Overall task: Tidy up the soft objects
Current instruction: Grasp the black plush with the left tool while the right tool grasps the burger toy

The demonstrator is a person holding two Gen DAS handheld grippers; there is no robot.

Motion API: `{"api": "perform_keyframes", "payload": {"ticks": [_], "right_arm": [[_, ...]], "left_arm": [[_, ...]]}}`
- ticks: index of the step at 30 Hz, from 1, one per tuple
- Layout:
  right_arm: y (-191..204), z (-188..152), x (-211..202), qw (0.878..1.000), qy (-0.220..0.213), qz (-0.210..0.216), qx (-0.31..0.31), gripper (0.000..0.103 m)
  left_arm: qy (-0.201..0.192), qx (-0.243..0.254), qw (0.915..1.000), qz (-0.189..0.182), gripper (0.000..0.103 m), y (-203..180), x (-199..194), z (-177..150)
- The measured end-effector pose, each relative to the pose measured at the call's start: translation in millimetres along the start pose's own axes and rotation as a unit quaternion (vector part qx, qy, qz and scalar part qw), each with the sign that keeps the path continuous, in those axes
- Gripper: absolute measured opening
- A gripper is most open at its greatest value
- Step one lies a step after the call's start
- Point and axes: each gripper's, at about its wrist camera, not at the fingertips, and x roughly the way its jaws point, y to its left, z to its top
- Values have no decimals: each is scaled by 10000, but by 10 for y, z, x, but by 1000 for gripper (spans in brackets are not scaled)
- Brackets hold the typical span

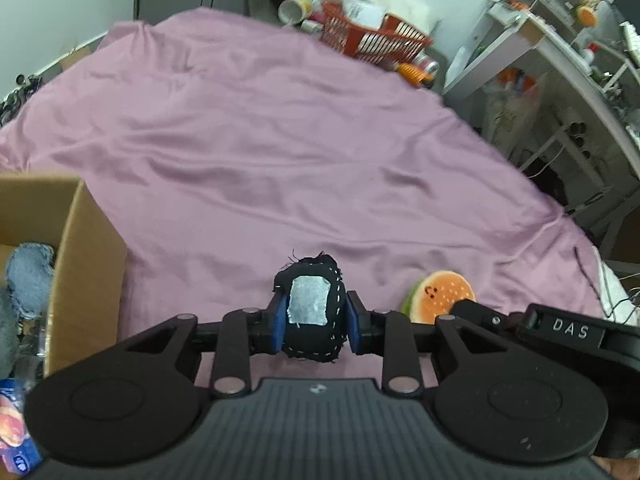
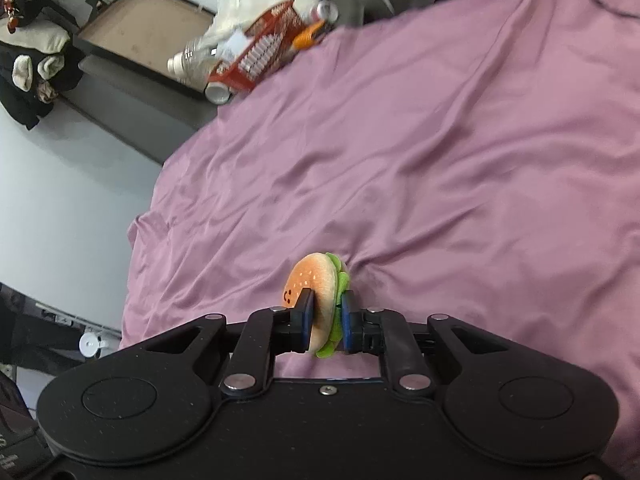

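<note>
My left gripper (image 1: 313, 320) squeezes a black pouch (image 1: 311, 308) and my right gripper (image 2: 324, 320) pinches a burger toy (image 2: 318, 292), both above the sheet (image 1: 280, 140), I judge for the box (image 1: 80, 260) to the left of my left jaws.

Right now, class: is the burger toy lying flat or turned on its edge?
On its edge: the right gripper pinches the burger toy with bun facing sideways, lettuce rim vertical.

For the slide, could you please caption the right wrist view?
Right gripper clamps a plush hamburger edge-on above a wrinkled mauve bedsheet.
</note>
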Motion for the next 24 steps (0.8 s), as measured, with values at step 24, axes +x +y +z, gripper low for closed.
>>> {"api": "perform_keyframes", "payload": {"ticks": [24], "right_arm": [[417, -396, -1312, 9930, -888, 156, -765, 15]], "left_arm": [[-831, 206, 9957, -346, 30, -138, -1450, -330]]}}
